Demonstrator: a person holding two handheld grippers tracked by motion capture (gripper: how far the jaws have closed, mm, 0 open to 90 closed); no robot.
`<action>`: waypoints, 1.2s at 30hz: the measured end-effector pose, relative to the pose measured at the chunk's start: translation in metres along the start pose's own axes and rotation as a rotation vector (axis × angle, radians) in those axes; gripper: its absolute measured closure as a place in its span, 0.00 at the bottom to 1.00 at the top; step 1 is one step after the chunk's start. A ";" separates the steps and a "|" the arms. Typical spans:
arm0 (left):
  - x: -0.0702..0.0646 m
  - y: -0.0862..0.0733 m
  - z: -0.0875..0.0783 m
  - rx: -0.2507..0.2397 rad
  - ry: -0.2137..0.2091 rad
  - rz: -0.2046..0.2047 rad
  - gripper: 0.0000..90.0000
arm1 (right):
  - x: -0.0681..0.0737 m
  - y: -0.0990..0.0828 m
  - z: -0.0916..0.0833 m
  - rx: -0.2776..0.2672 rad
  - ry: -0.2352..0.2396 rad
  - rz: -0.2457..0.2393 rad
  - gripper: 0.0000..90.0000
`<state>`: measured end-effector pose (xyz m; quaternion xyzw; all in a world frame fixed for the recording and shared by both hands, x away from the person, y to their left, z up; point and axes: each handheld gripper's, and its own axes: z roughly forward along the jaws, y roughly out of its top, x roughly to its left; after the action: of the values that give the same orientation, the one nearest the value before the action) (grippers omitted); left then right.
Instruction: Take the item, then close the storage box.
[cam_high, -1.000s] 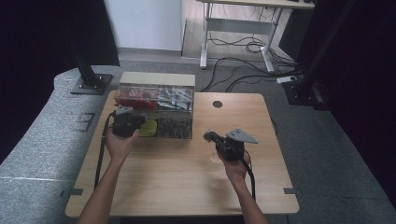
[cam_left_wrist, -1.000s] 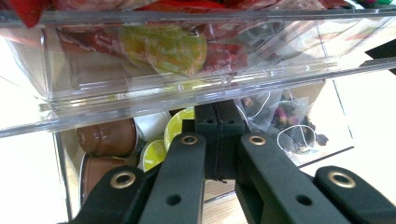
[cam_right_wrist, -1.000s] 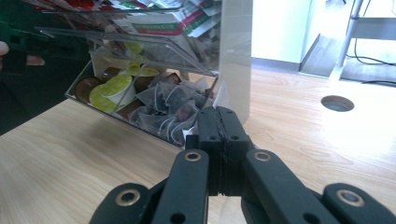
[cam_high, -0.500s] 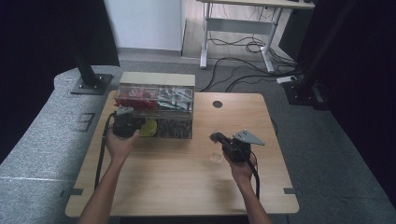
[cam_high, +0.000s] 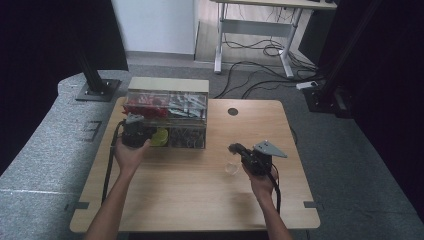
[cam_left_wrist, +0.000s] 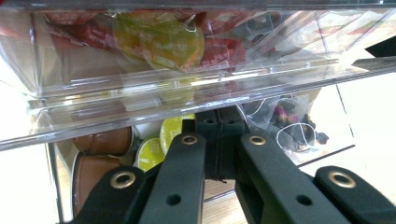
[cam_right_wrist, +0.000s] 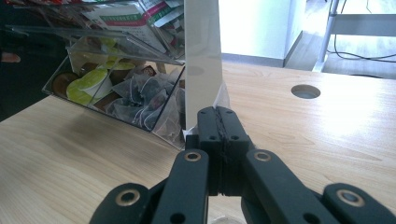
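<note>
A clear plastic organizer box (cam_high: 167, 100) stands at the table's back left, with red packets above and capsules and tea bags below. My left gripper (cam_high: 148, 136) is at the box's lower left front. Its jaws are shut, and their tips (cam_left_wrist: 219, 116) sit under the upper tier's clear lip, beside green-lidded capsules (cam_left_wrist: 170, 133). My right gripper (cam_high: 234, 148) hovers over the table's right half, shut on a white-and-clear packet (cam_high: 231, 166). In the right gripper view the packet (cam_right_wrist: 201, 56) rises as a white strip from the closed gripper (cam_right_wrist: 219, 116).
Brown capsules (cam_left_wrist: 100, 140) and netted tea bags (cam_left_wrist: 289, 126) lie in the lower tier. The wooden table (cam_high: 190, 190) has a round cable hole (cam_high: 232, 111) at the back. A desk with cables (cam_high: 260, 45) stands behind, and dark stands flank the table.
My right gripper has drifted slightly right and toward the person with the packet hanging from it. The left gripper has stayed at the box.
</note>
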<state>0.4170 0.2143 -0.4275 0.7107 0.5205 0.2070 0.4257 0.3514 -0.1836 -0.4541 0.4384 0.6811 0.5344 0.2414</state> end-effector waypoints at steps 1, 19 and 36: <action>0.000 0.000 0.000 0.000 0.000 0.000 1.00 | 0.000 0.000 0.000 0.001 -0.001 -0.001 0.99; -0.003 -0.001 0.002 0.006 -0.002 0.004 1.00 | -0.004 -0.011 -0.006 -0.014 -0.019 -0.001 0.74; -0.006 -0.006 -0.001 0.007 -0.009 0.001 1.00 | -0.010 -0.026 -0.021 0.013 -0.011 -0.018 0.70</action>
<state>0.4106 0.2098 -0.4310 0.7135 0.5188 0.2021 0.4253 0.3304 -0.2041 -0.4736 0.4369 0.6872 0.5253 0.2469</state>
